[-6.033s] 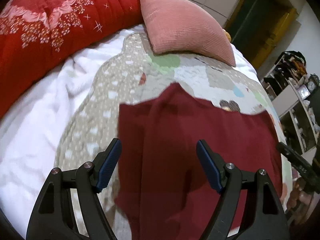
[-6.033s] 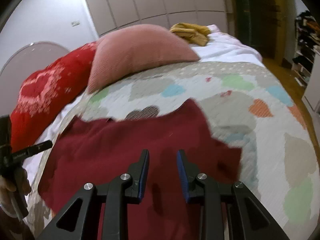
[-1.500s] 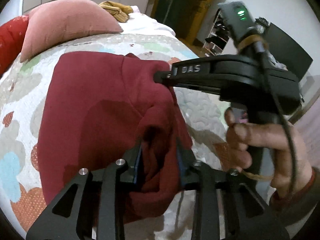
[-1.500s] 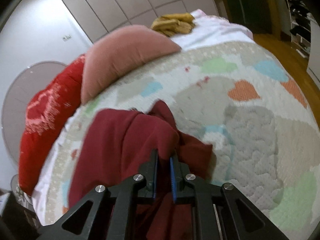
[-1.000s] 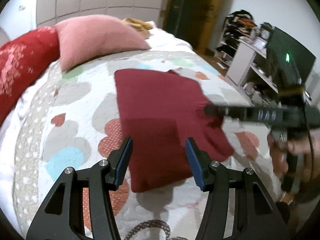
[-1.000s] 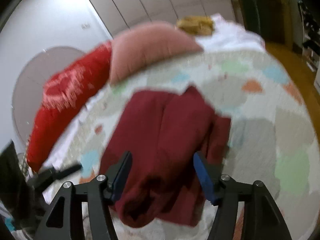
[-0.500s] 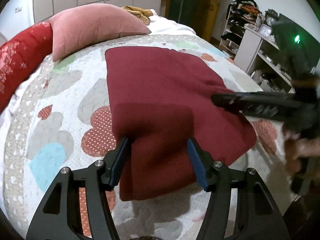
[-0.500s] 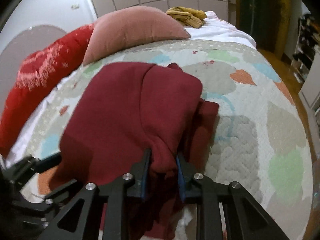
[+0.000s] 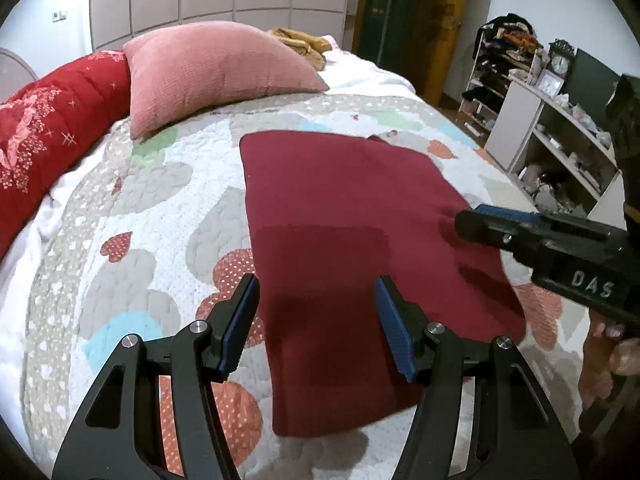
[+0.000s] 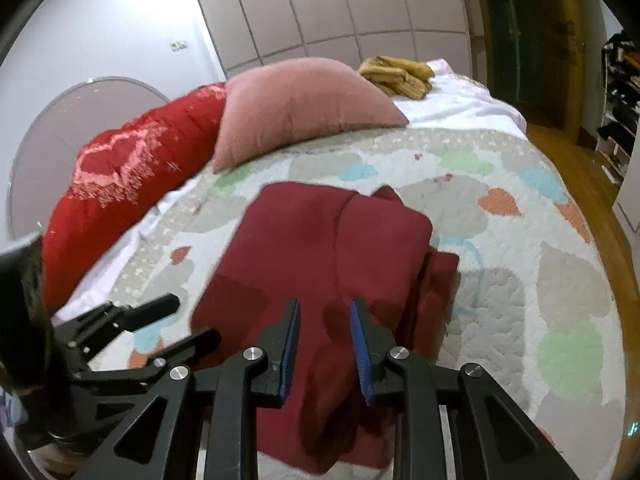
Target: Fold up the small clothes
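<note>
A quilt (image 9: 168,200) patterned with hearts in grey, coral, blue and green covers the bed, with a red padded blanket (image 9: 52,120) bunched along its far left edge and a pink ribbed cushion (image 9: 216,68) leaning next to it. A mustard-yellow cloth (image 10: 396,74) lies crumpled on the white sheet behind the cushion.

In the middle of the quilt lies the dark red garment (image 9: 352,248), folded into a rough rectangle of plain, matte fabric. Its left edge runs straight and clean; the right side is thicker (layers are stacked there, and from the right wrist view a lower layer sticks out past the top fold). A small corner pokes up at the far edge.

The left gripper (image 9: 316,324) hangs over the near left part of the garment with its blue-padded jaws spread apart, gripping nothing. The right gripper (image 10: 322,352) has just been closing; its jaws stand narrow, and a raised fold of the red fabric sits between the pads at the garment's near right side.
</note>
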`<state>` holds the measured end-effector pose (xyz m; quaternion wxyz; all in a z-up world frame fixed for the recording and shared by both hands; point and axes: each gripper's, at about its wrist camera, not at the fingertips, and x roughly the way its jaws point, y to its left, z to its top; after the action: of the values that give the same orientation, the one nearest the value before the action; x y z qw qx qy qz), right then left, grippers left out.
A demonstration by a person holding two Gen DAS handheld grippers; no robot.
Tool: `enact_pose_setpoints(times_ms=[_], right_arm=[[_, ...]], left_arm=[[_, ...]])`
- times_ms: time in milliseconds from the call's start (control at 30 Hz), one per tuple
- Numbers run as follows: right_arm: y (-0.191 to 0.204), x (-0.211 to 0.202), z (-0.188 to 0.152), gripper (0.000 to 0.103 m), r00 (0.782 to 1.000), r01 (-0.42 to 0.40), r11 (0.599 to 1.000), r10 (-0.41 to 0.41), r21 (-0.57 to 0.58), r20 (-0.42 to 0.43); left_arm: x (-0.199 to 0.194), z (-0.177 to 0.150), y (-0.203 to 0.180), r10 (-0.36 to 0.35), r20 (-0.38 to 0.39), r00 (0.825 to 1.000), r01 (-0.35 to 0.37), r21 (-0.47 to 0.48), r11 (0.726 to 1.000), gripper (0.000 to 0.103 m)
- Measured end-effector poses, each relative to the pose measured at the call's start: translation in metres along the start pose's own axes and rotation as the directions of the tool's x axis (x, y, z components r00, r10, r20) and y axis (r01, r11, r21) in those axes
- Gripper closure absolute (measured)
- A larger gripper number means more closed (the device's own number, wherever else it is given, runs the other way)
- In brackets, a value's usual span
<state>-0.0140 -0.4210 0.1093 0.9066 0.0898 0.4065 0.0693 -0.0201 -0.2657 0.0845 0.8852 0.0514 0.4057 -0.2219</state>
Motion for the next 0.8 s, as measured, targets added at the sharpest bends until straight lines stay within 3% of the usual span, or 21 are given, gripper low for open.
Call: enact_pose_setpoints(times_ms=[200,333,667,700,800], right_arm=[[-0.02,0.029,-0.012,0.08,0.997,0.062,0.998,-0.06,0.033,-0.051],[-0.027,0.039,-0.017,0.08,0.997,0.059,0.997,-0.056,0.051,-0.053],[-0.017,0.012,-0.011,0.076,0.998,0.056,0.996,-0.056,0.075,-0.01],[-0.011,0.006,-0.011,0.074,0.998,0.064,0.996,-0.064,0.06,0.002],[0.0,-0.007,-0.01,0.057,0.997,0.071,0.996,-0.073,0.048,0.033]], left_arm=[[0.018,0.0,0.004,-0.019,-0.008,1.0,0.019,-0.015,1.0,0.036],[0.025,0.001,0.006,-0.033,-0.02,0.999,0.032,-0.039,0.999,0.032],[0.011,0.002,0.009,-0.018,-0.028,0.999,0.017,-0.036,0.999,0.033],[0.008,0.003,0.008,-0.009,-0.021,1.0,0.008,-0.034,0.999,0.033],[-0.002,0.003,0.008,0.006,0.002,1.0,-0.006,-0.03,1.0,0.033]])
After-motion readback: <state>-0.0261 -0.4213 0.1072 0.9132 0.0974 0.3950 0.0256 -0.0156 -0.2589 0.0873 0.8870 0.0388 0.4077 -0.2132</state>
